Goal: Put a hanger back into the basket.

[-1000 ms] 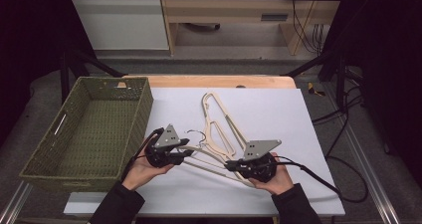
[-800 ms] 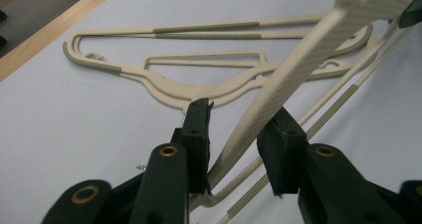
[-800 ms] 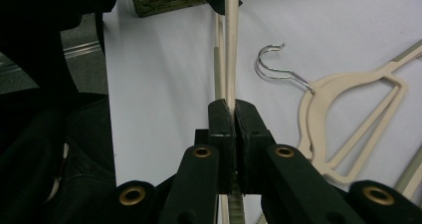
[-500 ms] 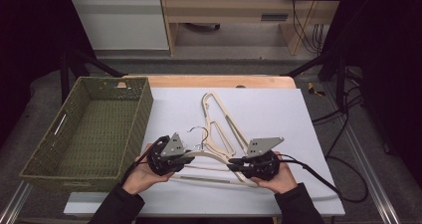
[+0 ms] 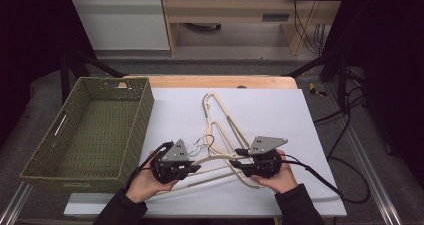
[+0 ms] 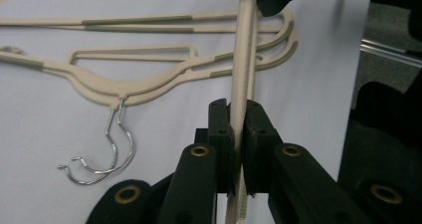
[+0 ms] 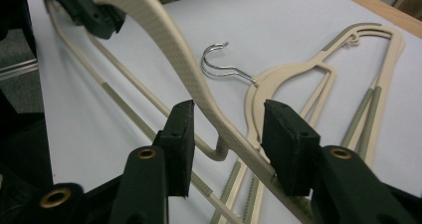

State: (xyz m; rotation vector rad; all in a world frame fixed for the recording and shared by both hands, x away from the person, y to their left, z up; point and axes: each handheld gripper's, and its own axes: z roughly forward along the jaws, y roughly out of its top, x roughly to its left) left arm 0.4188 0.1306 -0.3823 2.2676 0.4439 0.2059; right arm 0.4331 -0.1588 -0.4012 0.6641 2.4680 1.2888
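A white worktop (image 5: 280,110) carries everything, with a woven green basket (image 5: 85,130) standing at its left edge, its inside bare. Near the middle of the worktop lie two cream plastic hangers (image 5: 220,120) stacked one on the other, their metal hooks (image 5: 202,144) pointing toward the basket side. A third cream hanger (image 5: 215,161) stretches between the two hands at the near edge, raised off the sheet at its left end (its thin bar slants down toward the front edge).

The left tongs (image 5: 192,168) are pinching this hanger: in the left gripper view the two black pads (image 6: 220,134) press against either side of the cream arm (image 6: 242,74) with no gap showing. The right tongs (image 5: 239,166) stand spread around the same hanger; in the right gripper view its broad curved arm (image 7: 169,50) passes between the pads (image 7: 181,134) with space on both sides, apparently touching neither.
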